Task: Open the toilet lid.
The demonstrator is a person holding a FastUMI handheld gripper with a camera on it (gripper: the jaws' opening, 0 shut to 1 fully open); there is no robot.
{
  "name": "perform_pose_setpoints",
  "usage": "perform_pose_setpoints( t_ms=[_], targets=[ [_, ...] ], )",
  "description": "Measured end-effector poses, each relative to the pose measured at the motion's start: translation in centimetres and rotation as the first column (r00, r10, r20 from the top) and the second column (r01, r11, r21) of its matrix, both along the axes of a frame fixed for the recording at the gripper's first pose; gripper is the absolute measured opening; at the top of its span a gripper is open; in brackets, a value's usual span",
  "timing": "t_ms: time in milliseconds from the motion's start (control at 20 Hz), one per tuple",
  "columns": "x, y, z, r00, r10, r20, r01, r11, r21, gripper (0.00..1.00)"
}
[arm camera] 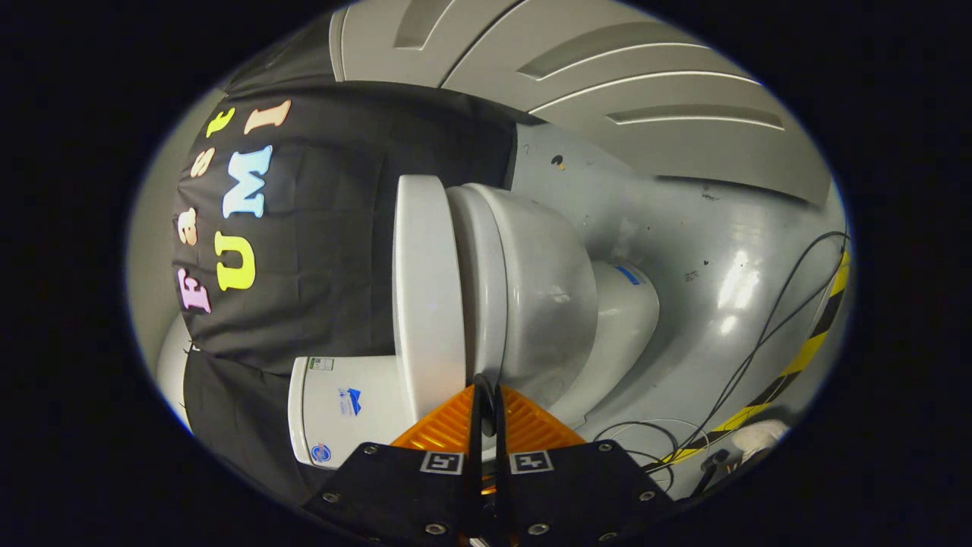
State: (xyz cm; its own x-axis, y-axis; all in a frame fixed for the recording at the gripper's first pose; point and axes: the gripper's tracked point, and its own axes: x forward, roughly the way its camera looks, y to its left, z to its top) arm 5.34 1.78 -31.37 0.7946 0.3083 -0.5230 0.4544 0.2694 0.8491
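At twelve o'clock of the gripper (486, 391), fingers pressed together on nothing, the toilet lid (427, 292) lies down; opening remains.

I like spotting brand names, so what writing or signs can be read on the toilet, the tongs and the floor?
Stickers on the tank: three, all too small to read.
Blue sticker on the toilet's foot: blurred, unreadable.
Square markers on the tongs: black-and-white patterns, no words.
Floor tape: yellow-black stripes, no words.
The tongs' tips are shut together at the edge of the lid.
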Motion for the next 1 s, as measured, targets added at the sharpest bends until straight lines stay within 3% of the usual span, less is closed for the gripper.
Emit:
perform_pose_setpoints(
  t_ms=[100, 200, 1000],
  targets=[
    [0.1, 0.2, 0.3, 1.0, -0.013, -0.003, 0.013, 1.0, 0.027, 0.04],
    [0.0, 0.6, 0.8, 1.0, 0.001, 0.014, -0.001, 1.0, -0.022, 0.0],
    [0.7, 0.7, 4.8, 0.997, 0.076, 0.012, -0.072, 0.977, -0.2, 0.0]
  ],
)
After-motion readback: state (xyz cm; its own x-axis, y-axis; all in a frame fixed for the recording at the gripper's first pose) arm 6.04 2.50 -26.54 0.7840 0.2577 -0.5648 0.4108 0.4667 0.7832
